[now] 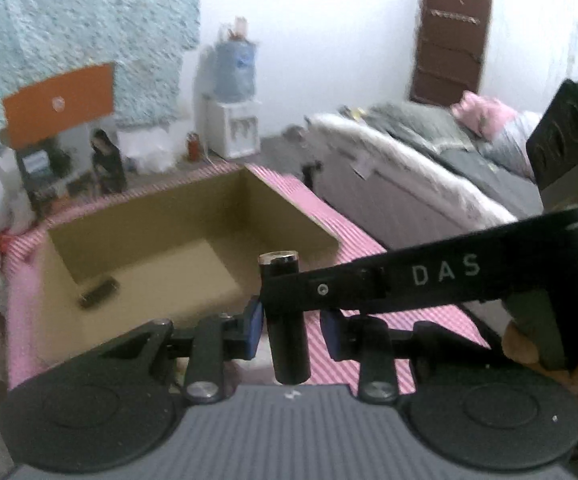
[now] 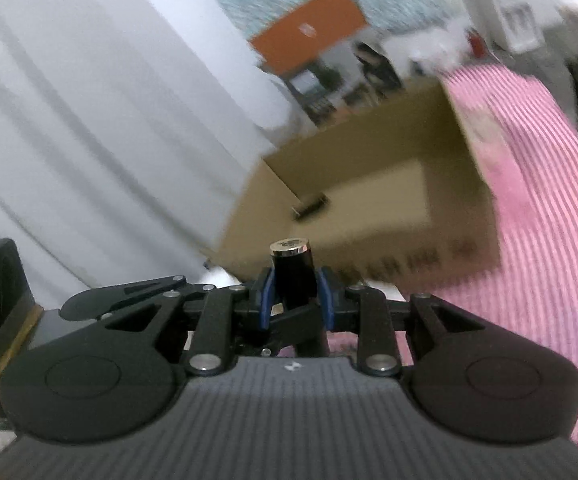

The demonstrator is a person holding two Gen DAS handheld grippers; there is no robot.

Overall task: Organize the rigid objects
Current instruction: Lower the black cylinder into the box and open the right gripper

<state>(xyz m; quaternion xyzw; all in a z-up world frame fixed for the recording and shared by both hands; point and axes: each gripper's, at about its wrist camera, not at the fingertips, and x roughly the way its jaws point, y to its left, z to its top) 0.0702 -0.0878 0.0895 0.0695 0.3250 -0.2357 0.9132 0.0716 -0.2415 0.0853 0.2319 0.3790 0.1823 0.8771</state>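
The right gripper [image 2: 294, 300] has its blue-padded fingers [image 2: 265, 300] nearly together, pinching a black cylinder with a metal cap [image 2: 294, 268] held upright. In the left wrist view that cylinder [image 1: 287, 320] stands between the left gripper's [image 1: 291, 330] blue fingers [image 1: 253, 330], which look slightly apart from it; whether they press it is unclear. It hangs above the pink striped table [image 1: 373, 320], before an open cardboard box [image 1: 169, 240] holding a small dark blurred object [image 1: 97, 291]. The cylinder's lower end is hidden in the right view.
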